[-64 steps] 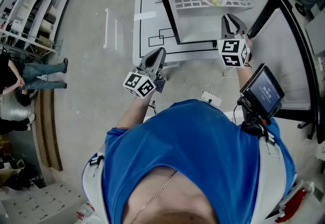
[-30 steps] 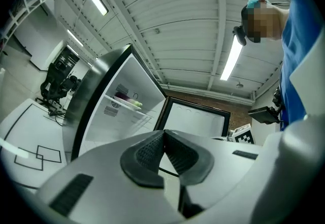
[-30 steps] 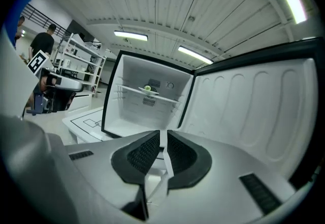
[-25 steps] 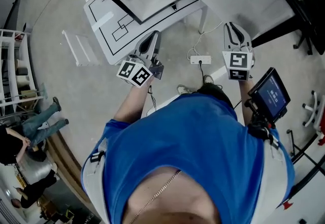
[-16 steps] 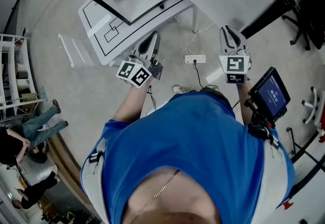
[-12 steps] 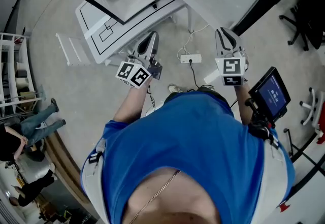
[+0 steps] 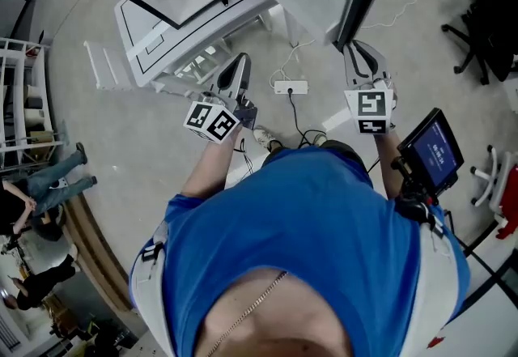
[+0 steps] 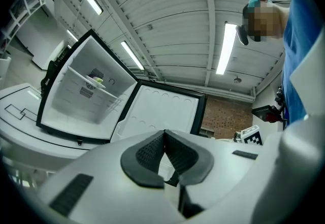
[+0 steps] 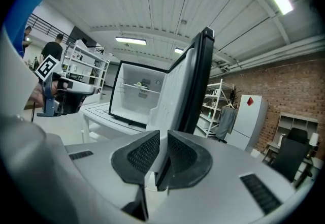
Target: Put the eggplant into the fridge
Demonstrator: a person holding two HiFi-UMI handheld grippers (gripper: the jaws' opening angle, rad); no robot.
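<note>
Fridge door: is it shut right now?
No, the right gripper view shows the fridge door swung wide open, leaving the white inside of the fridge exposed.

the open white fridge (image 8: 76, 101) is lined with smooth, faintly glossy plastic. the white table (image 8: 20, 111) under it looks smooth and matt. the left gripper (image 8: 163, 135) and right gripper (image 9: 163, 136) have matt grey plastic shells, and their fingers (image 8: 147, 154) carry dark, finely dimpled rubbery pads. the grey concrete floor (image 7: 146, 145) is dull. the blue shirt (image 7: 307, 250) is soft cloth.
</note>
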